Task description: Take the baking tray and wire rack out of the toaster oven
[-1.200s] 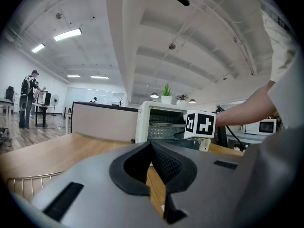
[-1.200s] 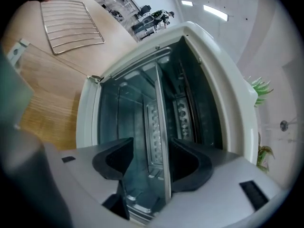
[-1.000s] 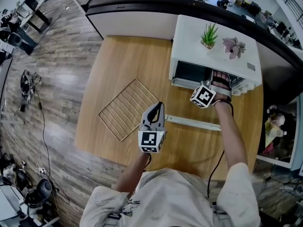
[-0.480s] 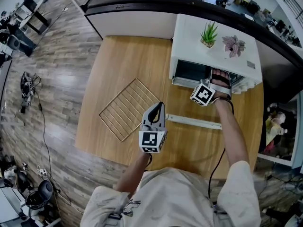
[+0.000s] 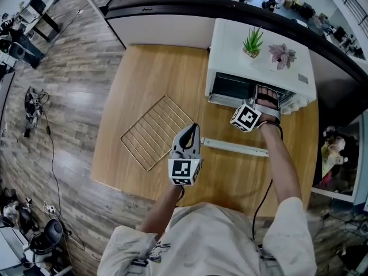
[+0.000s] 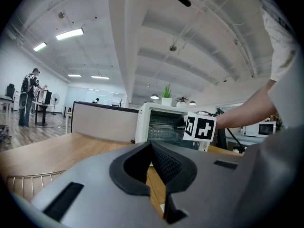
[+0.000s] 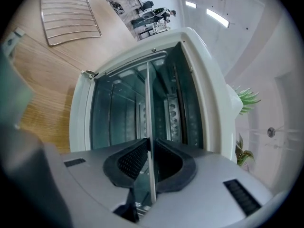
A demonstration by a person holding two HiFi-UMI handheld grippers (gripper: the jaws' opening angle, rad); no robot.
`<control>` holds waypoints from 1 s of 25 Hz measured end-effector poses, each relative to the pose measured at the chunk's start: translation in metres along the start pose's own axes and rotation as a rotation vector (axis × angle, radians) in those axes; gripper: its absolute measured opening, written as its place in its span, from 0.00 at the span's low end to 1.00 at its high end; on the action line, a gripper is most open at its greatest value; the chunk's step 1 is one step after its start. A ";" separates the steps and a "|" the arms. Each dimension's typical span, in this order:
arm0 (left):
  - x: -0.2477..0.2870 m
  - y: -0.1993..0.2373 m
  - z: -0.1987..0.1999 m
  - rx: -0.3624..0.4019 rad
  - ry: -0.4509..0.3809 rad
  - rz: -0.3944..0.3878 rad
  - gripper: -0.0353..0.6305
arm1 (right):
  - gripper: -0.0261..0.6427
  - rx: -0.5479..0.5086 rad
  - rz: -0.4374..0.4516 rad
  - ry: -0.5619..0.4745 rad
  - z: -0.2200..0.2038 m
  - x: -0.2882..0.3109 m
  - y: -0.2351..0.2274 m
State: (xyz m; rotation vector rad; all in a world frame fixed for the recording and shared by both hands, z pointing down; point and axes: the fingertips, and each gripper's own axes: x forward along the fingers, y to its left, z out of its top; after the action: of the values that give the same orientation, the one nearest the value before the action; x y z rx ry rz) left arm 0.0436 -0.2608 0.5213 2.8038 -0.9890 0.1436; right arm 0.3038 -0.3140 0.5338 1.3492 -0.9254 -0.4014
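Observation:
The white toaster oven [image 5: 259, 59] stands at the table's back right with its door [image 5: 234, 148] folded down. My right gripper [image 5: 266, 94] reaches into its mouth. In the right gripper view the baking tray [image 7: 149, 103] shows edge-on as a thin metal line, and the right gripper [image 7: 151, 146] is shut on its rim; its jaws have just been closing with that rim between them. The wire rack [image 5: 154, 132] lies flat on the wooden table, left of the oven. My left gripper [image 5: 192, 130] hovers beside the rack, shut on nothing [image 6: 151, 145].
Two small potted plants [image 5: 253, 42] [image 5: 283, 56] sit on top of the oven. A dark counter [image 5: 172, 7] runs behind the table [image 5: 144, 79]. The table's left and near edges drop to wood flooring. The rack [image 7: 69, 13] also shows in the right gripper view.

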 end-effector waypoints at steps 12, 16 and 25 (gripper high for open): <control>-0.007 -0.004 0.013 0.021 -0.027 -0.006 0.08 | 0.13 -0.019 0.033 -0.042 -0.001 -0.032 0.011; -0.008 -0.008 0.020 0.029 -0.041 -0.014 0.08 | 0.13 -0.023 0.047 -0.052 0.000 -0.046 0.017; -0.015 -0.021 0.030 0.048 -0.065 -0.030 0.08 | 0.12 -0.034 0.073 -0.076 -0.001 -0.078 0.031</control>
State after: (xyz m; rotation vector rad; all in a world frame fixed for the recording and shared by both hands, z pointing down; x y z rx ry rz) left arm 0.0460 -0.2411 0.4868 2.8828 -0.9693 0.0745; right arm 0.2497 -0.2502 0.5368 1.2728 -1.0238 -0.4134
